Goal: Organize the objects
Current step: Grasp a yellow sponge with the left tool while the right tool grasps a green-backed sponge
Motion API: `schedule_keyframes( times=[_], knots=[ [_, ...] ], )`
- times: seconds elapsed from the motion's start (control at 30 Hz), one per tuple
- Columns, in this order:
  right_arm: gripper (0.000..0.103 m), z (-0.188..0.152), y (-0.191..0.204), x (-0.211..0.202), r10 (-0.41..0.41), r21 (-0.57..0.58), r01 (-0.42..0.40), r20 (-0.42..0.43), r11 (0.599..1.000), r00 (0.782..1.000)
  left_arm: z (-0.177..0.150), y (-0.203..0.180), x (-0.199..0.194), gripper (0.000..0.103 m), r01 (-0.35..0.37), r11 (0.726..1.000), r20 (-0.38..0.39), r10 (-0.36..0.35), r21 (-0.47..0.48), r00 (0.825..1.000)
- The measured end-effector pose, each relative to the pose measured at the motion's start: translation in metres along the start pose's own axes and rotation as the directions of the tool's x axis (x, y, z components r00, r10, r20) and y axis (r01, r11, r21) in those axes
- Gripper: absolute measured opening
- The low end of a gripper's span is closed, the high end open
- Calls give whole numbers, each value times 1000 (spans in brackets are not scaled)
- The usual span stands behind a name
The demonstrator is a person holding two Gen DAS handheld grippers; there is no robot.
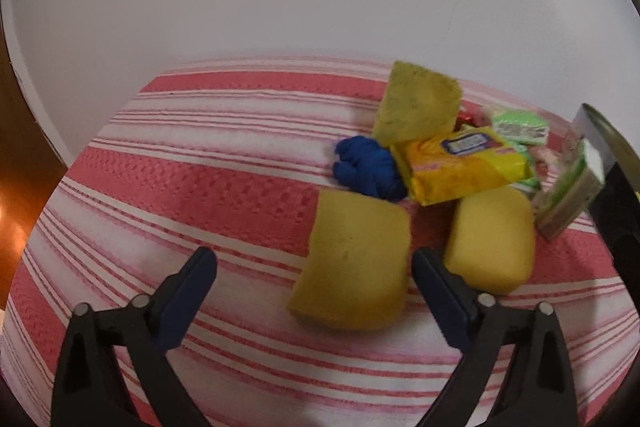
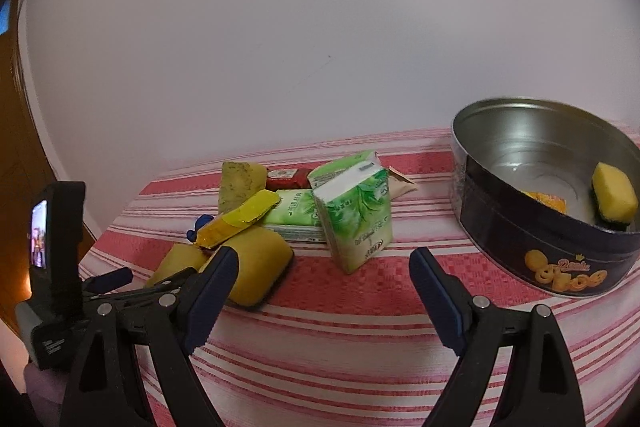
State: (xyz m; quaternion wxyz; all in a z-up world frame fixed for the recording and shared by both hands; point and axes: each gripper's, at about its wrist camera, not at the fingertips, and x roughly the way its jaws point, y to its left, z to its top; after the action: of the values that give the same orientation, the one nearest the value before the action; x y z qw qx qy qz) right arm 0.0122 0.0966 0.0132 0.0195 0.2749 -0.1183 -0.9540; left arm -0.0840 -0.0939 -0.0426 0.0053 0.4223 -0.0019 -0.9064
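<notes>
Left tool (image 1: 314, 263) is released, jaws wide, nothing gripped. The near sponge (image 1: 354, 263) sits right ahead of it, between the jaw lines but closer to my right pad; no contact that I can see. It reads as a rounded yellow block, long axis running away from the tool toward the blue cloth wad (image 1: 366, 167), so the jaws would close across its short side.

Right tool (image 2: 322, 265) also released and empty, with the green tissue pack (image 2: 354, 211) standing ahead of it.

Left tool is clearly the nearer one to that sponge.

Second sponge (image 1: 490, 239) lies just right of the near sponge. The yellow wrapper pack (image 1: 460, 163) is behind both, resting on the pile. Tin (image 2: 500, 223) is well right of the near sponge on the striped surface (image 1: 200, 187) and already holds one scrub sponge (image 2: 614, 195); I judge that's the destination.
</notes>
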Motion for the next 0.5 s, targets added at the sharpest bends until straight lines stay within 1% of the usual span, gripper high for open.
schedule_keyframes(
  times=[0.13,0.2,0.23,0.27,0.3,0.33,0.37,0.4,0.43,0.5],
  knots=[
    [89,1,-3,3,4,16,-3,-16,1000,1000,3,3,10,97,13,1000,-37,-14,-19,999],
    [89,1,-3,3,2,14,-2,-19,1000,1000,3,1,13,90,23,1000,-54,-24,-13,998],
    [89,1,-2,4,2,12,-2,-21,1000,1000,3,-1,14,89,27,1000,-54,-27,-7,998],
    [89,1,-1,5,5,9,-5,-25,1000,1000,4,-1,13,80,34,999,-48,-34,-3,998],
    [89,2,0,6,8,7,-7,-30,1000,1000,5,-2,11,68,40,999,-41,-40,2,998],
    [89,2,1,8,10,7,-10,-35,1000,999,5,-2,10,62,46,999,-34,-46,6,998],
    [89,2,1,9,11,9,-11,-37,1000,999,5,-2,9,54,56,998,-28,-56,8,998],
    [89,2,2,10,12,13,-11,-40,1000,999,5,-1,9,50,63,998,-25,-62,5,998],
    [89,2,2,12,11,17,-10,-42,1000,999,5,0,8,49,68,998,-23,-68,-2,997],
    [89,1,3,15,15,26,-13,-53,1000,998,5,8,4,48,101,994,-5,-102,-43,995]
  ],
)
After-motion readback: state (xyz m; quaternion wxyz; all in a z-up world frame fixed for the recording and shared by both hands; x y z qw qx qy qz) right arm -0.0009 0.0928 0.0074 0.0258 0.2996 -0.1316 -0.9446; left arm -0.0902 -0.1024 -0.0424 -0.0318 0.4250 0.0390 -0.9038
